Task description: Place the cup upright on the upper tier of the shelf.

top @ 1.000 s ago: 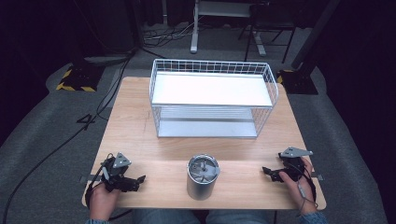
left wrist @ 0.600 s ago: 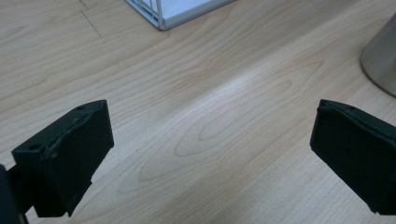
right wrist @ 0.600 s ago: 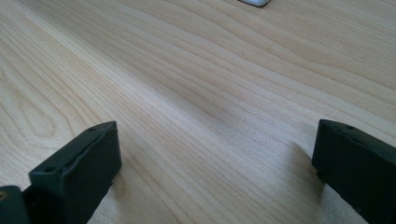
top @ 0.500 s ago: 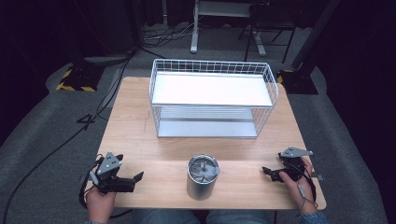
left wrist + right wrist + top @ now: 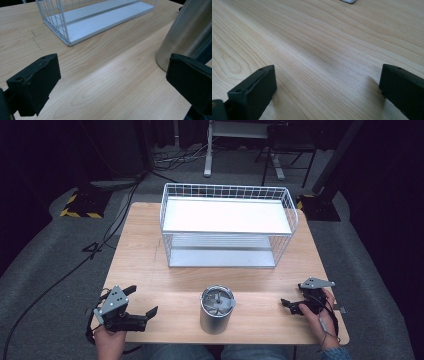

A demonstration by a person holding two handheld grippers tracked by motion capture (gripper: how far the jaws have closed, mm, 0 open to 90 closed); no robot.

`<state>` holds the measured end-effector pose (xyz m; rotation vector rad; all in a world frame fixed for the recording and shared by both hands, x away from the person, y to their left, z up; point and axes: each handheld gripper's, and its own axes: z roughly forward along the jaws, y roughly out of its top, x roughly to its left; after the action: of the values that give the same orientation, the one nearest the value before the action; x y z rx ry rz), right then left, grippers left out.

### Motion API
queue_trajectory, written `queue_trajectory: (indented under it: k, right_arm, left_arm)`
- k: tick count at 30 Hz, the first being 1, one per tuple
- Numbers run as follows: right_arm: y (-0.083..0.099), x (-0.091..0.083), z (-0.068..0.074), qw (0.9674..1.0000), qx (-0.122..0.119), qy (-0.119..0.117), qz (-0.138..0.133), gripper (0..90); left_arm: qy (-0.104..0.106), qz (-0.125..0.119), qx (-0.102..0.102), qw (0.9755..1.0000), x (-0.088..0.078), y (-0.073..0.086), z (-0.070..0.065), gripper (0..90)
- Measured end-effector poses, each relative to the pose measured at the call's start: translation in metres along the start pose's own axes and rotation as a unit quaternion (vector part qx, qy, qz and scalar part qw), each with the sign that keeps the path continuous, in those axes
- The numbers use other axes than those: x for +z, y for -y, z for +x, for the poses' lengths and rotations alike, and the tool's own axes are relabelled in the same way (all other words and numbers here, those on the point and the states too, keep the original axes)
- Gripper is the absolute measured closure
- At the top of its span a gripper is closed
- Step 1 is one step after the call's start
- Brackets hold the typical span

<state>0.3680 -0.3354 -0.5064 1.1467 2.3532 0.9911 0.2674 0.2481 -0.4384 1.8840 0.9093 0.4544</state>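
- Wooden table [image 5: 145, 250]: light grain, carries every item noted below; grey carpeted floor [image 5: 55, 250] surrounds it.
- Steel tumbler [image 5: 216, 310]: taken as the landmark. It stands upright near the table's near edge, about midway across, with a lid fitted on top. In the left gripper view its brushed metal wall [image 5: 186, 30] rises at the right side, resting on the wood.
- White wire rack [image 5: 227, 225]: beyond the tumbler, well apart from it, toward the table's far side. It has two tiers, a white upper shelf and a lower shelf. Its lower corner [image 5: 67, 41] appears in the left gripper view.
- Left gripper [image 5: 142, 304]: left of the tumbler, apart from it, held by the person's left hand [image 5: 109, 340] at the near edge. Jaws are spread wide with nothing between them; the left gripper view [image 5: 113, 82] shows bare wood in the gap. State: released.
- Right gripper [image 5: 290, 306]: right of the tumbler, clearly apart, held by the person's right hand [image 5: 320, 320]. In the right gripper view [image 5: 327, 85] the jaws stand wide over bare wood, low against the surface. State: released, holding nothing.
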Motion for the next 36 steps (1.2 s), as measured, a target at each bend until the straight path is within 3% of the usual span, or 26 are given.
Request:
queue_trajectory:
  k: [9, 15, 19, 21, 30, 36]
  right_arm:
    - [0.0, 0.0, 0.0, 1.0, 0.0, 0.0, 0.0, 1.7]
    - [0.0, 0.0, 0.0, 1.0, 0.0, 0.0, 0.0, 1.7]
    - [0.0, 0.0, 0.0, 1.0, 0.0, 0.0, 0.0, 1.7]
    - [0.0, 0.0, 0.0, 1.0, 0.0, 0.0, 0.0, 1.6]
    - [0.0, 0.0, 0.0, 1.0, -0.001, 0.0, 0.0, 1.5]
    - [0.0, 0.0, 0.001, 1.0, -0.004, -0.002, 0.0, 1.5]
  left_arm:
    - [0.03, -0.011, 0.024, 0.9992, 0.001, -0.014, -0.026, 0.0]
    - [0.056, -0.013, 0.047, 0.9973, 0.006, -0.026, -0.047, 0.0]
    - [0.086, -0.019, 0.046, 0.995, 0.011, -0.031, -0.057, 0.0]
    - [0.099, -0.02, 0.057, 0.9932, 0.015, -0.034, -0.064, 0.0]
    - [0.133, -0.03, 0.075, 0.9879, 0.029, -0.039, -0.083, 0.0]
    - [0.154, -0.05, 0.07, 0.9844, 0.038, -0.039, -0.094, 0.0]
